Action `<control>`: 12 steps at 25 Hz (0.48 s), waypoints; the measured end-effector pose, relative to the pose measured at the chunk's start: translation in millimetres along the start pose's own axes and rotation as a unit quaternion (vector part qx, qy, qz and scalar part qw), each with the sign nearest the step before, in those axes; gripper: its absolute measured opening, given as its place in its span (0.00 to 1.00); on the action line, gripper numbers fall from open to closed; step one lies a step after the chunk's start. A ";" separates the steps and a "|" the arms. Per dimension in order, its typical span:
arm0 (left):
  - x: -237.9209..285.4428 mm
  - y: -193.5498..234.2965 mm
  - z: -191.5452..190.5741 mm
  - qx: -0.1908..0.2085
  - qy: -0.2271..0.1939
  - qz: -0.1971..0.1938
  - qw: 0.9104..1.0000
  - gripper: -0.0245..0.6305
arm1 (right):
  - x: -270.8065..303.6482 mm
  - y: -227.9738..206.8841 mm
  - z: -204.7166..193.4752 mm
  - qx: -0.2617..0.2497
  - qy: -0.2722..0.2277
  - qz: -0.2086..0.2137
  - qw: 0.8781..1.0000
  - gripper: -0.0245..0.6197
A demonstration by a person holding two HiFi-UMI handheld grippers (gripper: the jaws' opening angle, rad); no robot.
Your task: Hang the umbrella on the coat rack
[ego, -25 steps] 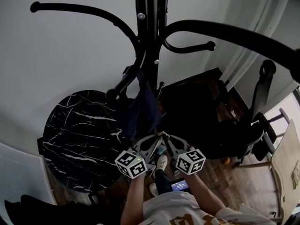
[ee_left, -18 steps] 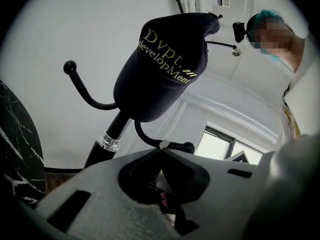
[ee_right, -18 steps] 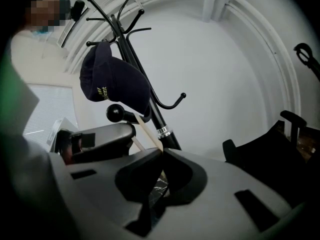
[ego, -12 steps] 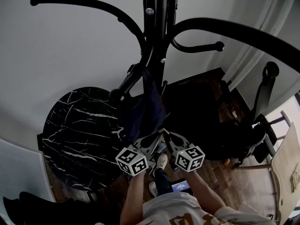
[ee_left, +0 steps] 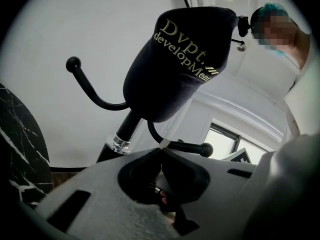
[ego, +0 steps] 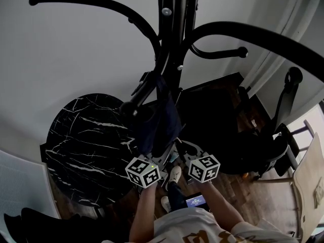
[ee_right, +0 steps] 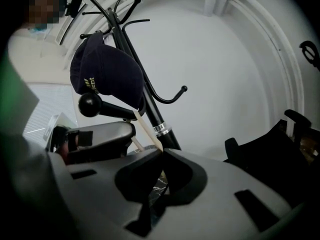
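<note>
Left claw [ee_left: 161, 149], right claw [ee_right: 161, 151] nudged up; umbrella [ego: 159, 120], seemingly, on coat rack [ego: 174, 44].

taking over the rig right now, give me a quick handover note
Left tool: shut on a pale tip, apparently the strap.
Right tool: shut on the strap.
Umbrella: folded, against the coat rack, by its lower hook arm; the strap runs up to that arm.
Done: umbrella is at the hook.
Left: check the strap sits over the hook, open both tools, back away.
</note>
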State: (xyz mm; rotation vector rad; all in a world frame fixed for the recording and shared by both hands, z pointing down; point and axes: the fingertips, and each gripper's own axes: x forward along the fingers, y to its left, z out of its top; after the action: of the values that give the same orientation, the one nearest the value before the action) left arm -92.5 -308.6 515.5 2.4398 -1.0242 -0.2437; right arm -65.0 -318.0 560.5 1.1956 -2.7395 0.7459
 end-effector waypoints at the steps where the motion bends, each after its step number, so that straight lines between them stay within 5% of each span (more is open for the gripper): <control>1: 0.4 1.2 0.3 0.000 0.000 0.003 1.000 0.07 | 1.5 -0.3 0.2 0.000 0.001 0.001 1.000 0.06; 12: 3.2 3.5 -1.5 -0.001 0.005 0.009 1.000 0.07 | 10.4 0.2 -3.4 -0.019 0.018 0.006 1.000 0.06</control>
State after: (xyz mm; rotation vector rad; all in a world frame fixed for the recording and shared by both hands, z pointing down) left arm -91.9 -312.4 518.6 2.4264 -1.0411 -0.2264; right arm -72.8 -323.4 565.9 1.1487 -2.7209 0.7049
